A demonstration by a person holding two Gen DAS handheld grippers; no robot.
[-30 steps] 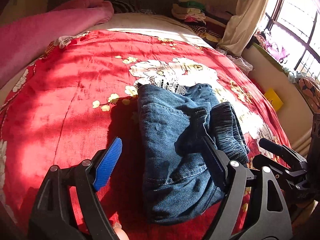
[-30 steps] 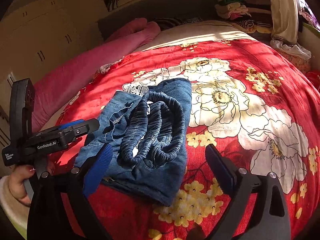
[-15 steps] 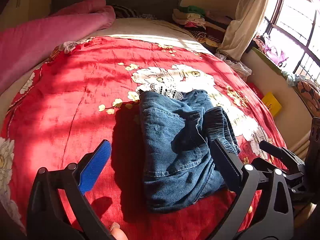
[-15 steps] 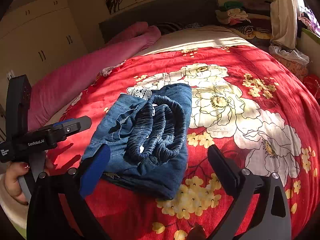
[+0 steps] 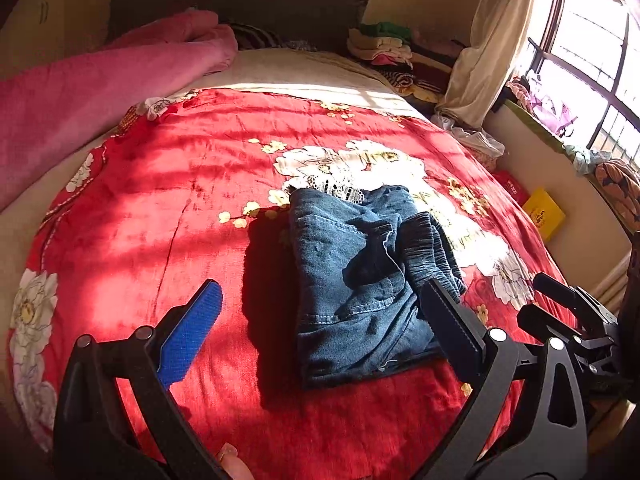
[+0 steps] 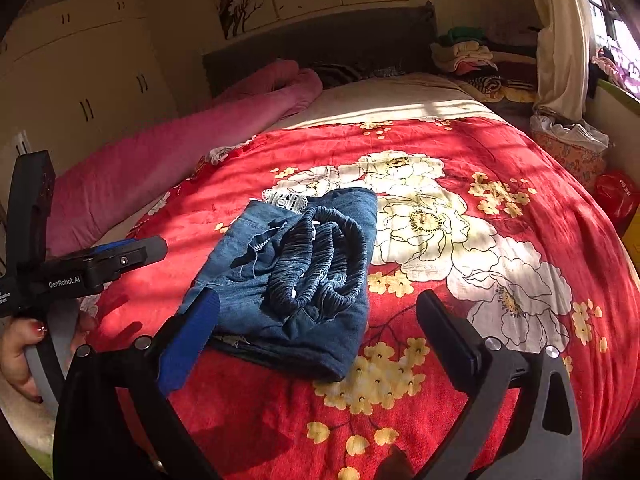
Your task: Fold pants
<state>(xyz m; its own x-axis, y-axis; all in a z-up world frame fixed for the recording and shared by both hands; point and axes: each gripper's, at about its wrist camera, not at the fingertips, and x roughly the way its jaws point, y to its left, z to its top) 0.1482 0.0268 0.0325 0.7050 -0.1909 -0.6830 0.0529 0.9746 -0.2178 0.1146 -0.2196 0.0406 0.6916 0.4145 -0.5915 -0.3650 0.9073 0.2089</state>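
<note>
The blue denim pants (image 5: 352, 280) lie folded in a compact bundle on the red floral blanket (image 5: 160, 208), with the ruched elastic waistband on top and a white lace scrap at the far edge. They also show in the right wrist view (image 6: 296, 272). My left gripper (image 5: 320, 312) is open and empty, held above the near edge of the pants. My right gripper (image 6: 316, 320) is open and empty, held just short of the bundle's near edge. The left gripper also shows at the left of the right wrist view (image 6: 132, 254).
A pink blanket roll (image 5: 100, 84) lies along the bed's left side. Stacked clothes (image 5: 384, 46) sit at the headboard corner. A curtain (image 5: 488, 40) and window are at right. A yellow box (image 5: 544, 214) lies on the floor beside the bed.
Both grippers have pulled back and up from the pants, which now look smaller and farther away. The pants have stayed in place.
</note>
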